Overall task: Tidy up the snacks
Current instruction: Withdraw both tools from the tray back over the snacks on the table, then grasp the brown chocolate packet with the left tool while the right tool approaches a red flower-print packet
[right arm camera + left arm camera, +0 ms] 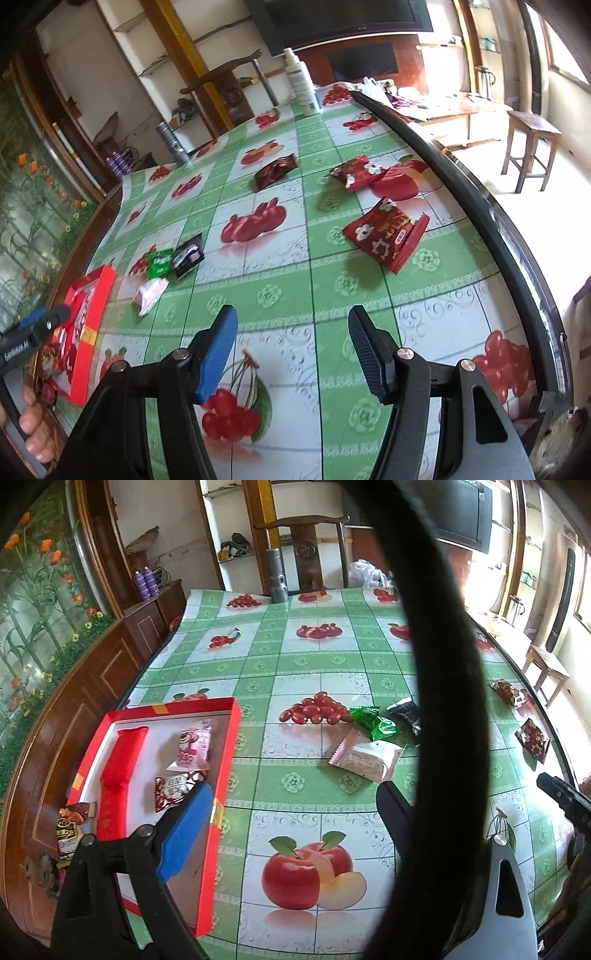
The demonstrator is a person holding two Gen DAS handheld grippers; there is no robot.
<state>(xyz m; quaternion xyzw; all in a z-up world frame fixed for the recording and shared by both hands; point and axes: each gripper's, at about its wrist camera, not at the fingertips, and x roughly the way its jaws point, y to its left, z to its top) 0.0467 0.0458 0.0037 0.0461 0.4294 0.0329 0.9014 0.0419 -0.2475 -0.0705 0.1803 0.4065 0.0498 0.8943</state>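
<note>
Hovering: both grippers agape (red box (pixel 221 760) near left).

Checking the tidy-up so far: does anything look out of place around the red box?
Yes. One brown snack packet lies outside the red box, by its left wall at the table edge. Several more packets are loose on the tablecloth, such as the green one and the pink one.

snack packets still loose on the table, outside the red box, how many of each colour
Counting from the right wrist view, packets on the tablecloth outside the red box:
red: 2
dark maroon: 1
black: 1
green: 1
pink and white: 1
total: 6
A brown packet at the box's near corner is too unclear to place, so not counted.
</note>
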